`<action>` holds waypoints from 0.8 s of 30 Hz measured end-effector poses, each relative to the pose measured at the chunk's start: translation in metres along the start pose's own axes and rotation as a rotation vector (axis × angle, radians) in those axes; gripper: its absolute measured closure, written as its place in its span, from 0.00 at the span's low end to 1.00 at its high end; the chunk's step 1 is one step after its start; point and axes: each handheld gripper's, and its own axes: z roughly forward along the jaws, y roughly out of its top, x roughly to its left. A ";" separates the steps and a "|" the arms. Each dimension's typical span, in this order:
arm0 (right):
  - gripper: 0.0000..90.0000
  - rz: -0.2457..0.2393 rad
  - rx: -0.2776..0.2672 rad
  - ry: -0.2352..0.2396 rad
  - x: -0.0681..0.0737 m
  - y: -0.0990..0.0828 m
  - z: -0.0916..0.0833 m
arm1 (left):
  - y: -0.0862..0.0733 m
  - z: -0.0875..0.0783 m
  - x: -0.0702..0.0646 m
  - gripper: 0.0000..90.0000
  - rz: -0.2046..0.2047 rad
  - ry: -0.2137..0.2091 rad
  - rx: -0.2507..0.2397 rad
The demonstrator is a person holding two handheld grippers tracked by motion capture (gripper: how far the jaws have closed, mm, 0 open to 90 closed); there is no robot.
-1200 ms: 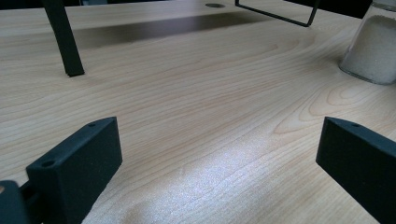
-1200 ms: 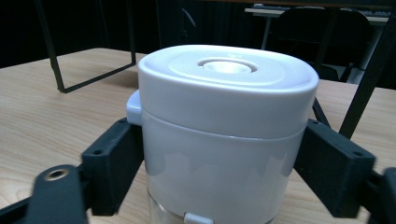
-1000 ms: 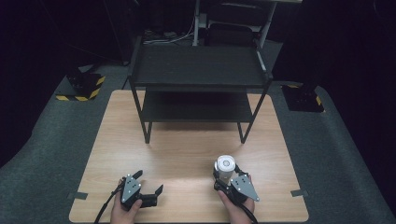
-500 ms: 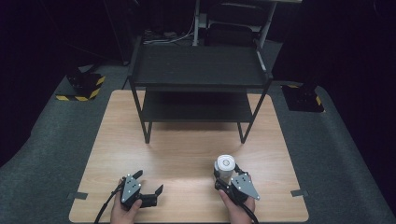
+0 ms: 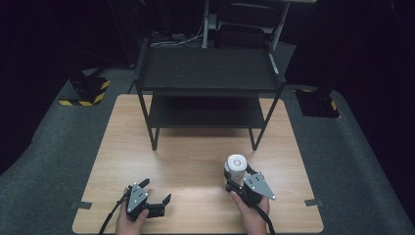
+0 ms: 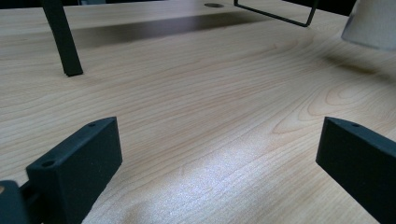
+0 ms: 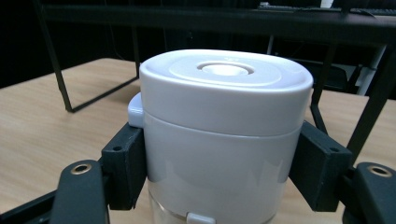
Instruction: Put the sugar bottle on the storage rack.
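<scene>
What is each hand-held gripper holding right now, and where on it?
The right hand-held gripper clamps the white lidded container by its sides, just below the lid. The left hand-held gripper is open, holding nothing.

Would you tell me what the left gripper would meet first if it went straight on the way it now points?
Probably nothing soon: the left gripper, jaws open, faces bare table. Farther on, the black rack's leg stands left and the white container right of its line, though depth is unclear.
</scene>
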 end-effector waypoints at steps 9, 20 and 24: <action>0.33 0.016 -0.025 0.025 -0.009 0.038 0.012 | 0.001 0.000 0.000 0.01 0.005 0.000 0.006; 0.33 0.018 -0.046 0.050 -0.014 0.077 0.028 | 0.003 0.001 -0.001 0.01 0.000 0.004 0.018; 0.34 0.009 -0.058 0.057 -0.015 0.091 0.036 | 0.004 0.001 -0.001 0.01 -0.001 0.009 0.024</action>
